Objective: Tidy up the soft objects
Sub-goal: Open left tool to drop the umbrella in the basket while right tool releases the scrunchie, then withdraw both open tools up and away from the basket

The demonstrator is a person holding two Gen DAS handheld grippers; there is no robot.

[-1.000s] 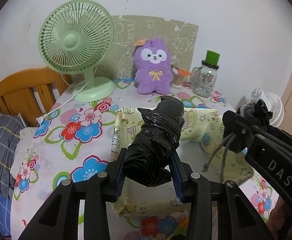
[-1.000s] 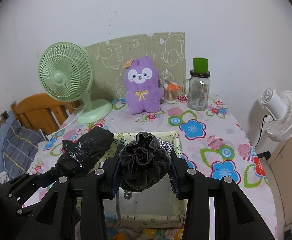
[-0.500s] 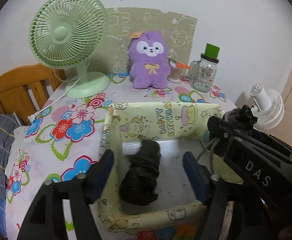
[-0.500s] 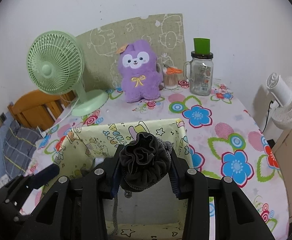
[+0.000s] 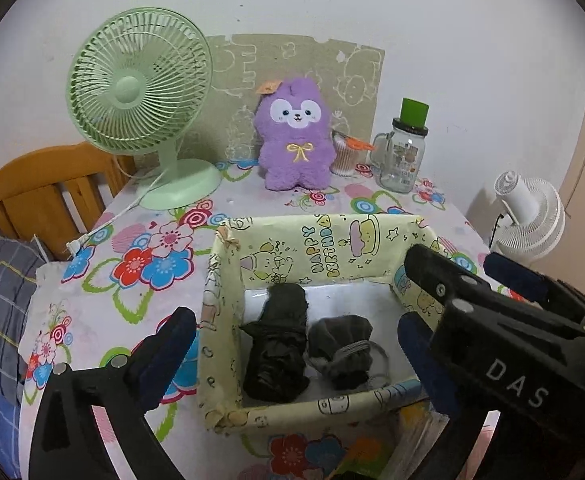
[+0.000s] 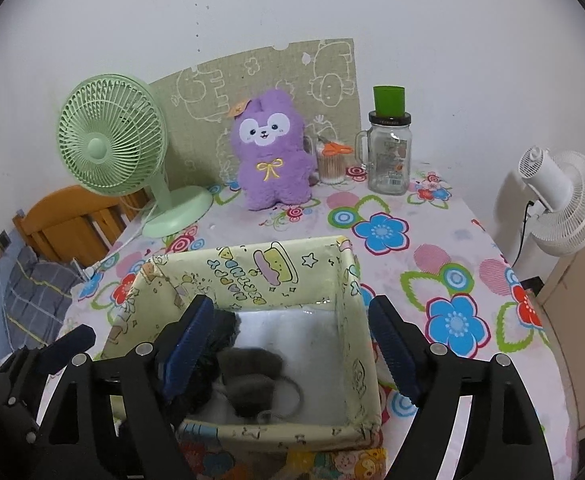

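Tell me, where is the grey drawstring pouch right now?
In the left wrist view the grey drawstring pouch lies inside the yellow box, right of the black bundle.

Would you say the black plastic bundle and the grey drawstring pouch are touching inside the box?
Cannot tell. In the left wrist view the black plastic bundle and grey drawstring pouch lie side by side in the box, with only a thin dark seam between them.

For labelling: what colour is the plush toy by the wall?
Purple plush toy; clearest in right wrist view.
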